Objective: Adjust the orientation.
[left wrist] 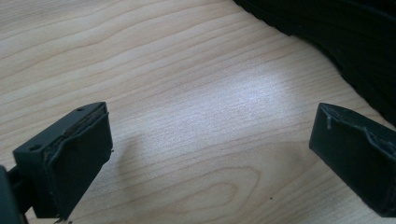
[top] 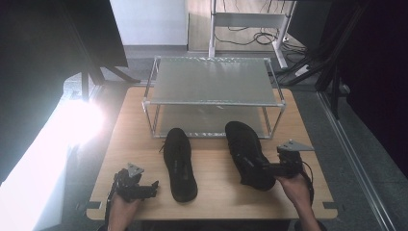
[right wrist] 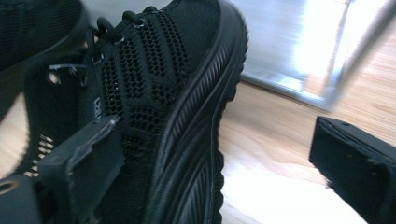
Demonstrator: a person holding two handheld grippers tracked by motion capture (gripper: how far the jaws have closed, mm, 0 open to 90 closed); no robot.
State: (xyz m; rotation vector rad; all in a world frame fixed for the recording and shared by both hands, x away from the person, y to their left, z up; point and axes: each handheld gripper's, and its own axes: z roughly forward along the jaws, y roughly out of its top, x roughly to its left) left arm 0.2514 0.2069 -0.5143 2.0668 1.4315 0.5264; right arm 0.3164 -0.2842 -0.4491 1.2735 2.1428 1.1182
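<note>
At near right, our right gripper (top: 269, 169), jaws wide, straddles the right shoe's (top: 248, 153) heel wall; shoe runs near-to-far; left gripper (top: 153, 188) open, empty.

No legible text or labels

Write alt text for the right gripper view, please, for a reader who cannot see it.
The right claw stands open around the side of a black mesh shoe, one jaw over the upper, the other over the wooden table. A metal rack lies behind.
</note>
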